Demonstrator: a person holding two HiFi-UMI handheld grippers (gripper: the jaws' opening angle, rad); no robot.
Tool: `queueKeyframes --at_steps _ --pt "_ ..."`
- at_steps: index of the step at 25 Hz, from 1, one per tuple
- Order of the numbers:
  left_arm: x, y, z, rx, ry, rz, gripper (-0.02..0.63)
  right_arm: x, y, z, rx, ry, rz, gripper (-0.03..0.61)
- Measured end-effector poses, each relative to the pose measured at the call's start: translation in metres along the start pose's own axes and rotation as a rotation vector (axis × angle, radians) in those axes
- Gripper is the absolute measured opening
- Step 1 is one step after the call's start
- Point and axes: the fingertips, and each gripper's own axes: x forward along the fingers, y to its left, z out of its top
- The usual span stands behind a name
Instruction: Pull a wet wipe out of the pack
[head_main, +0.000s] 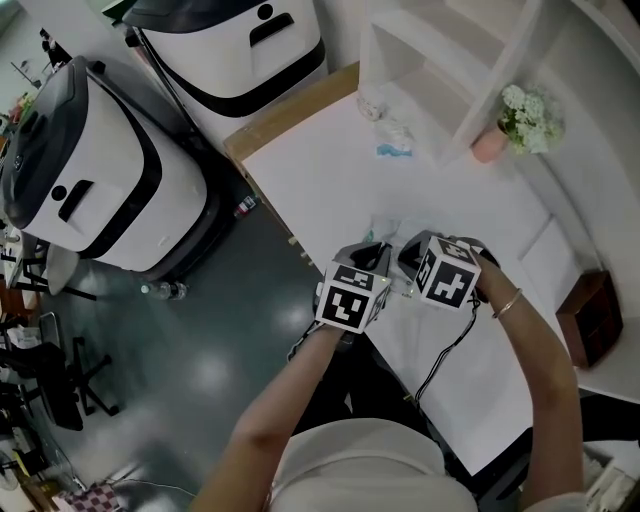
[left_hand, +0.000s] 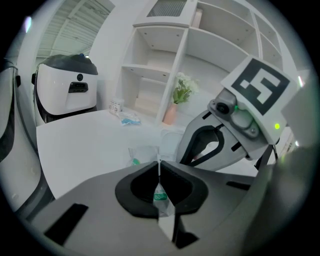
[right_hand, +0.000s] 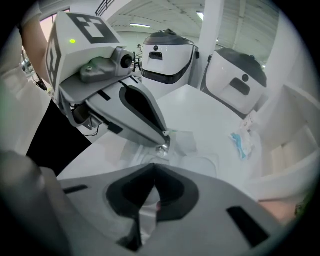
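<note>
Left gripper (left_hand: 159, 162) jaws clamp the pack (left_hand: 160, 196); right gripper (right_hand: 154, 169) jaws pinch the wipe (right_hand: 146, 216).

The pack (left_hand: 160, 194) is clear, glossy plastic film. The wipe (right_hand: 146, 216) looks like soft, matt white cloth. The left gripper (left_hand: 159, 162) and right gripper (right_hand: 154, 171) are smooth matt grey plastic with black inner lining. The table (head_main: 330, 180) is matt white, and the floor (head_main: 200, 370) at lower left is glossy.

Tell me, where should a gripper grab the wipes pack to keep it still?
Pinch its thin end edge, coming in low from the person's side. The wipes pack lies flat on the table, so that film edge probably fits jaws best. The left gripper is shut on it there.
</note>
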Motion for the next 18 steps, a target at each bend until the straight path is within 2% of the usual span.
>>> queueKeyframes --at_steps 5,11,18 --pt "-0.001 0.001 0.000 -0.003 -0.001 -0.001 0.003 -0.001 0.000 0.001 0.024 0.018 -0.005 0.003" --pt "-0.002 0.001 0.000 0.006 0.003 -0.004 0.003 -0.010 0.001 0.003 0.125 -0.042 -0.030 0.002" --pt "-0.002 0.001 0.000 0.018 0.004 -0.003 0.003 -0.021 0.000 0.008 0.170 -0.078 -0.078 0.002"
